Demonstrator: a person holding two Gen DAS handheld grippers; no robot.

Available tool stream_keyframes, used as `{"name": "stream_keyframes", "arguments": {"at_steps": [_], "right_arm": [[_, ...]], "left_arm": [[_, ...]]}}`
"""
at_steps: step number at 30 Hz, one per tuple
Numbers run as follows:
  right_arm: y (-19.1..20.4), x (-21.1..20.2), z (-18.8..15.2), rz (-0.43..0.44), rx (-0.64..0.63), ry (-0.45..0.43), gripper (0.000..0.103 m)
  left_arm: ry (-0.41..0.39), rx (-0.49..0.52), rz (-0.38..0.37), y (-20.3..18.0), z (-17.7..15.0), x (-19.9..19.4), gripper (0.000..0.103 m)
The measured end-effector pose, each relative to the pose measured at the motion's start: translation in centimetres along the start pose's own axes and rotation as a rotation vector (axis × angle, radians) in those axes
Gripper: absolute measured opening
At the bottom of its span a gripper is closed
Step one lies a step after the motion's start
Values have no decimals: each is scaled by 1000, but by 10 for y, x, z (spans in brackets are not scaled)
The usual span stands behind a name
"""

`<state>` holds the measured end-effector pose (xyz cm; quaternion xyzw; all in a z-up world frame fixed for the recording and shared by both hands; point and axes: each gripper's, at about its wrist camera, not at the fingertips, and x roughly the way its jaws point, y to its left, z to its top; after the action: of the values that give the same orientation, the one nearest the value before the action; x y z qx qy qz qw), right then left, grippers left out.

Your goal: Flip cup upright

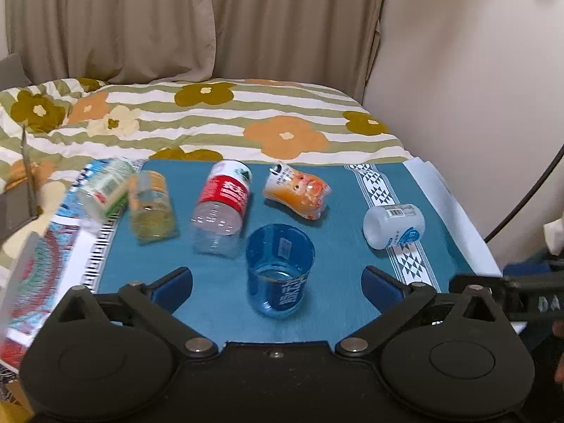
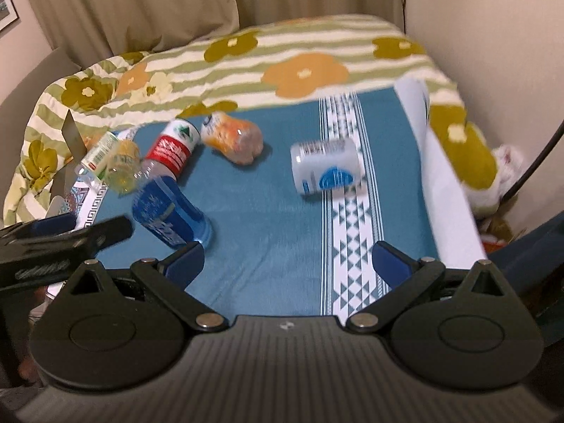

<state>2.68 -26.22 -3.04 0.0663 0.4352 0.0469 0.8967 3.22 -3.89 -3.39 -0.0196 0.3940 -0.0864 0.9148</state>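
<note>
A clear blue plastic cup [image 1: 280, 269] stands upright on the teal cloth [image 1: 211, 282], its open mouth up, just ahead of my left gripper [image 1: 276, 283] and between its wide-open blue fingers without touching them. The cup also shows in the right wrist view [image 2: 171, 211], left of my right gripper [image 2: 287, 261]. My right gripper is open and empty over the cloth. The left gripper's finger [image 2: 70, 236] shows at the left edge of the right wrist view.
Several bottles lie on their sides on the cloth: a red-labelled one [image 1: 222, 208], an orange one [image 1: 298, 190], a white one with a blue label [image 1: 394, 225], a yellowish one [image 1: 151, 208] and a green-labelled one [image 1: 105, 187]. A floral quilt [image 1: 246, 120] lies behind; a wall stands right.
</note>
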Motion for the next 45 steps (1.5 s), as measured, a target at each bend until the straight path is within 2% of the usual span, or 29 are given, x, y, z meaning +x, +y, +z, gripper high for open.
{"name": "stream_keyframes", "arguments": {"at_steps": [7, 12, 22, 45], "right_arm": [[28, -26, 6, -53, -33, -36, 103], [40, -31, 0, -85, -48, -40, 103], [59, -31, -15, -102, -69, -46, 103], [64, -32, -15, -126, -52, -65, 103]], "left_arm": [[5, 14, 45, 23, 8, -46, 103], [-1, 14, 92, 36, 3, -59, 103], [-24, 23, 104, 48, -7, -66, 103], [-62, 45, 113, 54, -6, -69, 103]]}}
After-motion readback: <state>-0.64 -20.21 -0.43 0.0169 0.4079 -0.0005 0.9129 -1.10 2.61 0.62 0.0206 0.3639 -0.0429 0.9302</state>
